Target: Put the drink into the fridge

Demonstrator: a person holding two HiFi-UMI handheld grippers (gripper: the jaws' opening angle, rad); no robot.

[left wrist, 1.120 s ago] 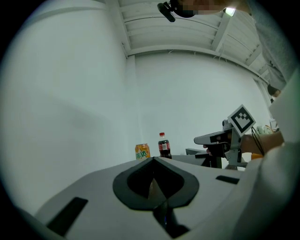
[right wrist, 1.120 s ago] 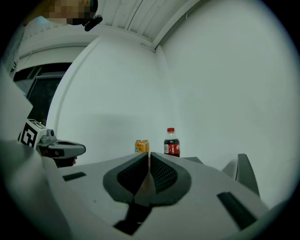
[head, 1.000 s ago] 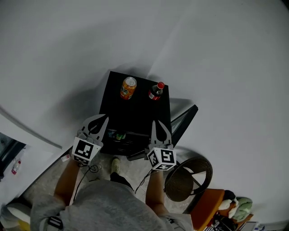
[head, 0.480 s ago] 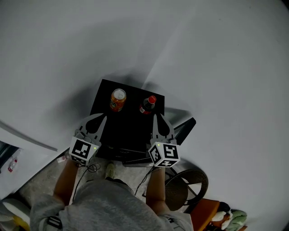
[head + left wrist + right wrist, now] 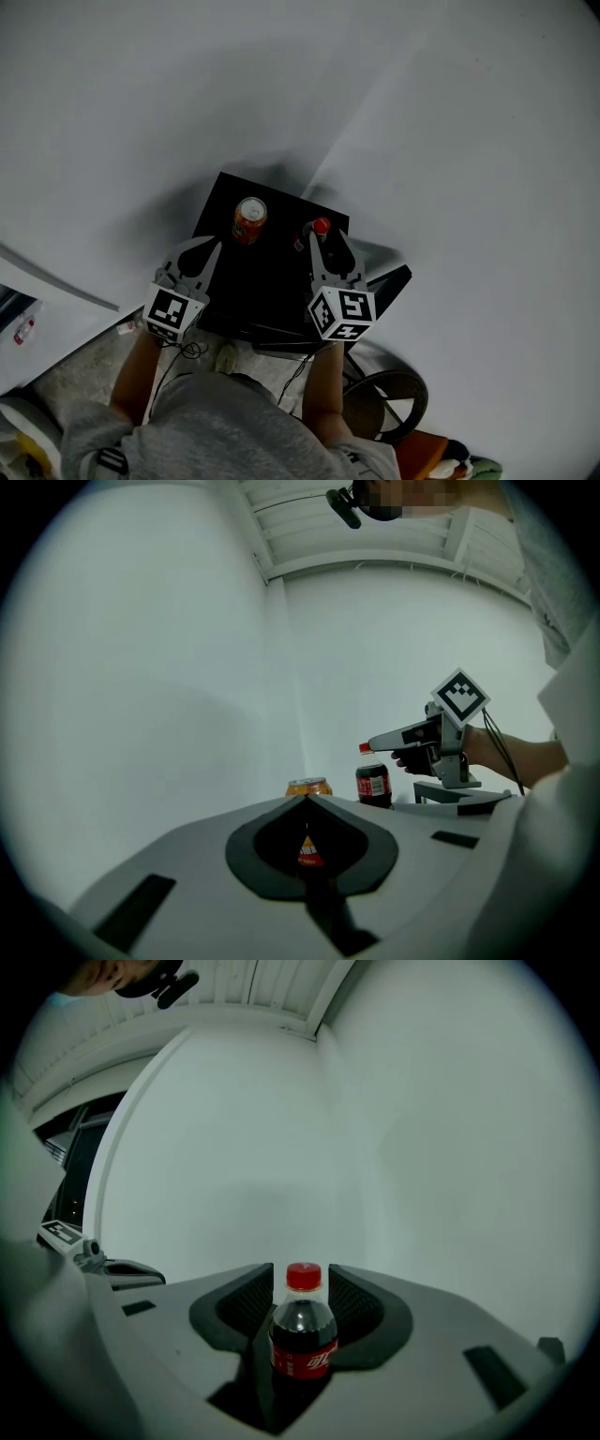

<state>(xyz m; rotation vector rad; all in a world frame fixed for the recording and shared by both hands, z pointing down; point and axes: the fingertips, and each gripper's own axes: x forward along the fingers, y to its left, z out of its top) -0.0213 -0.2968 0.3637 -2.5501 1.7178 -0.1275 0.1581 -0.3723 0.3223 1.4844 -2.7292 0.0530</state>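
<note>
A cola bottle point(image 5: 320, 227) with a red cap and an orange can point(image 5: 249, 219) stand on top of a black mini fridge point(image 5: 267, 277). My right gripper point(image 5: 328, 241) points level at the bottle. Its jaws have just been opening, and the bottle point(image 5: 304, 1335) stands between them with no clear squeeze from the pads. My left gripper point(image 5: 215, 246) hovers over the fridge top's left side, short of the can point(image 5: 307, 787). The left jaws meet at their tips point(image 5: 306, 801) and hold nothing. The left gripper view shows the right gripper point(image 5: 377, 744) level with the bottle's point(image 5: 373, 783) neck.
The fridge stands in a white corner, with walls close behind and to the right. Its door point(image 5: 386, 281) hangs open to the right. A round dark stool point(image 5: 386, 398) sits on the floor at lower right, and cables trail below the grippers.
Both grippers have moved forward over the fridge top. The right one has reached the cola bottle and gone from shut to open around it. The left stays shut.
</note>
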